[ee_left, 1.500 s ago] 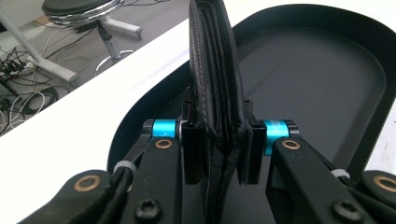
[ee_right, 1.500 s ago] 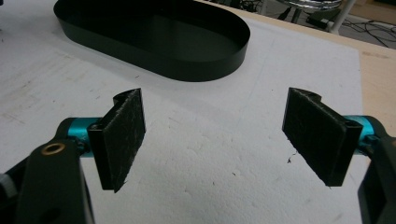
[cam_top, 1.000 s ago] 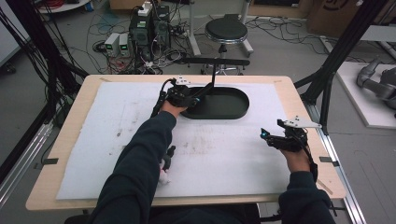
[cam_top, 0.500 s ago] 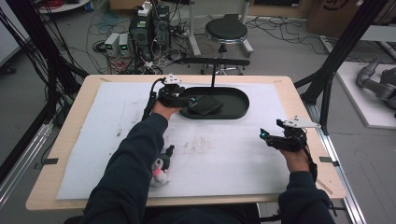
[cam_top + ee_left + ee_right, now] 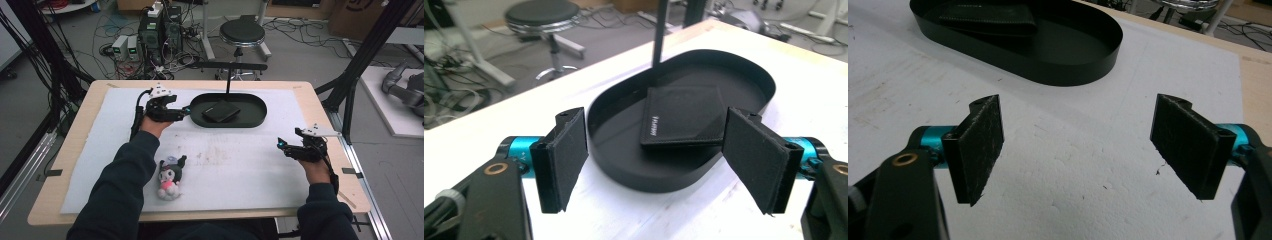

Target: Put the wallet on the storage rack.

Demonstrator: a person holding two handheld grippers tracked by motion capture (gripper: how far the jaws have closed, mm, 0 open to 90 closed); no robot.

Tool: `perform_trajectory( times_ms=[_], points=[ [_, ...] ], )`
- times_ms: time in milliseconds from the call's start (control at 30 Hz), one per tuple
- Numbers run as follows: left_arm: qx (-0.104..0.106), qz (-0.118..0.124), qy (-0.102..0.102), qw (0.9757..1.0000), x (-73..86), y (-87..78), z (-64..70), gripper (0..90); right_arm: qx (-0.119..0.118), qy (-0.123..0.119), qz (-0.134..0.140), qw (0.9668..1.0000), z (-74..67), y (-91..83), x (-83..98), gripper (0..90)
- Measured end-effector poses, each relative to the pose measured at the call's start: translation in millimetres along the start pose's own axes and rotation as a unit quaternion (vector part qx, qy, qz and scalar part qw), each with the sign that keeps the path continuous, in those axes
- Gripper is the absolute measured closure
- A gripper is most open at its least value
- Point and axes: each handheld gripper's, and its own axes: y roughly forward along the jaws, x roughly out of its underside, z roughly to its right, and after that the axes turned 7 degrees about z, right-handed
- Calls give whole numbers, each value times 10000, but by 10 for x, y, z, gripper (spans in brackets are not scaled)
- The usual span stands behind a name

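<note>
Hovering left gripper (image 5: pixel 186 111), jaws spread and empty, beside oval tray (image 5: pixel 744 65); black wallet (image 5: pixel 684 116) lies inside ahead. Right gripper (image 5: pixel 281 145) spread too. Risk: jaw clips rim, tray slides.

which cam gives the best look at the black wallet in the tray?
Left gripper view: the wallet lies flat in the tray, close, with edge stitching and a small logo visible. The high view shows it small and dark. The right gripper view catches its near edge at top.
</note>
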Motion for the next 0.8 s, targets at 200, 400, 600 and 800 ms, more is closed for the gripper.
perform_trajectory(
  times_ms=[200,400,600,800],
  points=[
    [209,-152,8,9997,76,67,25,361,-6,-43,-9,10000,-10,21,-9,218],
    [390,-233,25,9990,124,190,129,374,-20,-37,-17,10000,-17,47,-9,218],
    [252,-66,-60,9996,170,3,121,317,-60,-12,3,10000,-61,129,-23,218],
    [44,64,-135,9999,340,-352,80,328,-107,-91,52,9999,-113,175,-50,265]
  ],
)
